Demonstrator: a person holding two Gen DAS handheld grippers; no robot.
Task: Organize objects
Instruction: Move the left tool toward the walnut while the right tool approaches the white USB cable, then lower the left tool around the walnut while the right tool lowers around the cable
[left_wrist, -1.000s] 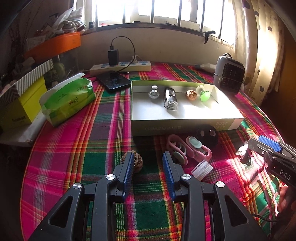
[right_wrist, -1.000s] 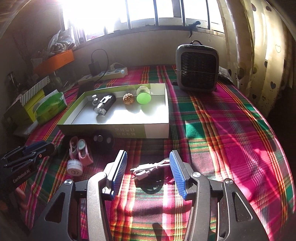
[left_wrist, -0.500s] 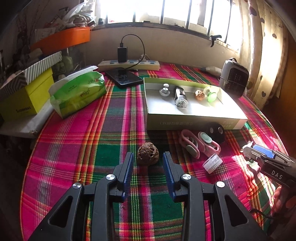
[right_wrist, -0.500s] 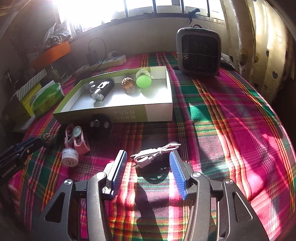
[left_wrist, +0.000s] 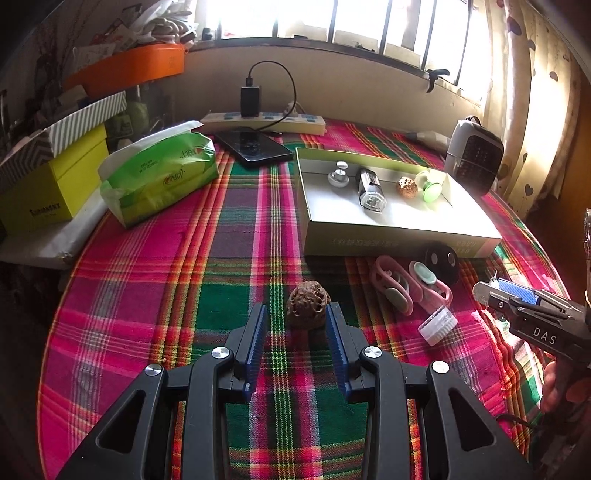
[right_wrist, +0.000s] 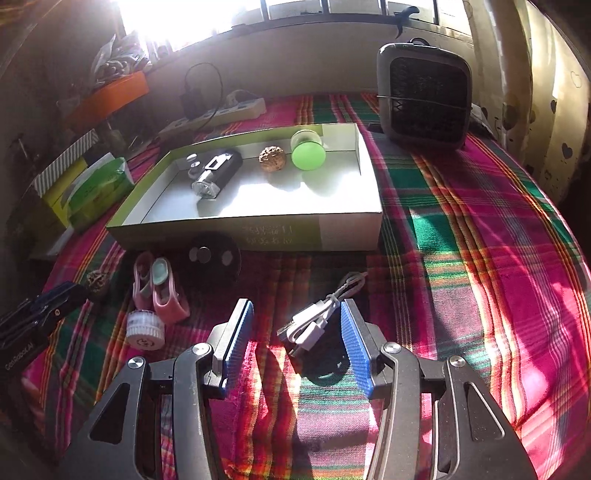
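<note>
A shallow green-and-white box (left_wrist: 391, 240) (right_wrist: 343, 232) on the plaid cloth holds a small metal weight (left_wrist: 338, 176), a black-and-clear device (left_wrist: 370, 190), a walnut (left_wrist: 406, 186) and a green round toy (left_wrist: 430, 188). My left gripper (left_wrist: 295, 315) is open, its fingertips on either side of a brown carved walnut (left_wrist: 308, 307) on the cloth. My right gripper (right_wrist: 297, 315) is open around a coiled white cable (right_wrist: 319, 319) that lies on the cloth. In front of the box lie pink clips (left_wrist: 410, 284), a black round fob (left_wrist: 440, 258) and a white cap (left_wrist: 437, 325).
A green tissue pack (left_wrist: 159, 173), yellow box (left_wrist: 48, 192), phone (left_wrist: 253, 147) and power strip (left_wrist: 262, 120) stand at the back left. A small grey heater (right_wrist: 424, 92) stands behind the box at the right. The round table edge curves close on both sides.
My left gripper moved back and left, then forward until its open fingertips flank the walnut. My right gripper advanced around the white cable. Both stayed open.
</note>
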